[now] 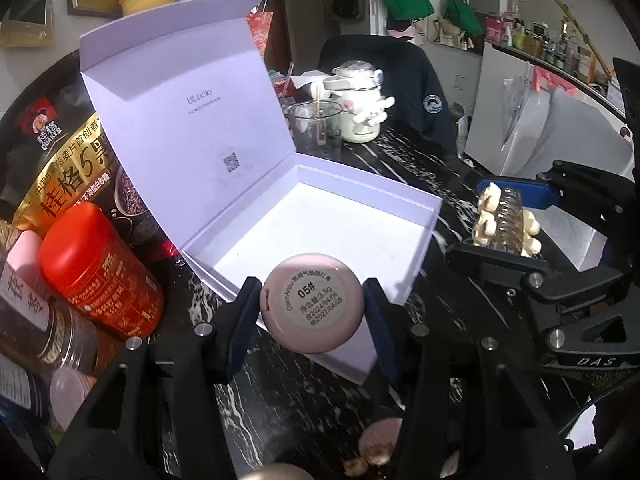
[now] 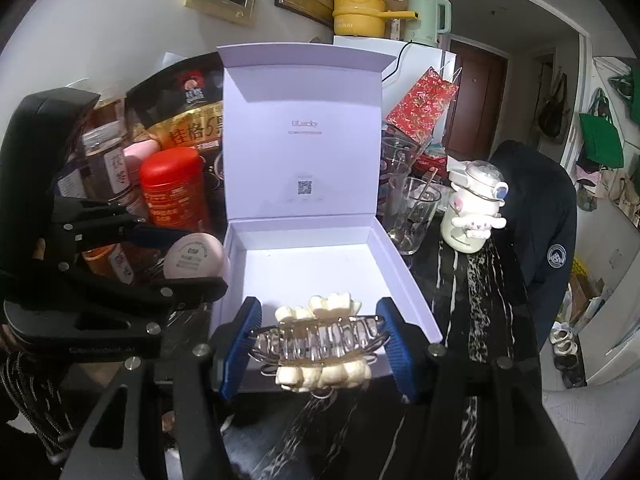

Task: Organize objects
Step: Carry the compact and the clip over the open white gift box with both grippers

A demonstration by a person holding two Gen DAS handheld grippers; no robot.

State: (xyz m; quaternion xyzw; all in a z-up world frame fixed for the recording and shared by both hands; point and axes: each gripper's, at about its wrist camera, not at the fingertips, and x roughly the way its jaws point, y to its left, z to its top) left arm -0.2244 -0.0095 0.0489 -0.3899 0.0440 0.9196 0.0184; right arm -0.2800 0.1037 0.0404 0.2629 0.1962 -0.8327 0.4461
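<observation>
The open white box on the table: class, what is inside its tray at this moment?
Nothing shows on the bare floor of the white box. The pink compact and the clear hair clip, each held in tongs, cover the tray's near edge, so that strip cannot be seen.

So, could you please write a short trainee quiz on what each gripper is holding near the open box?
1. True or false: the left gripper is shut on the round pink compact.
2. What does the right gripper hold? A) clear hair claw clip with cream flowers B) red tin C) glass cup
3. Fill in: the open white cardboard box is ____ inside.

Key: 1 true; 2 A; 3 empty.
</observation>
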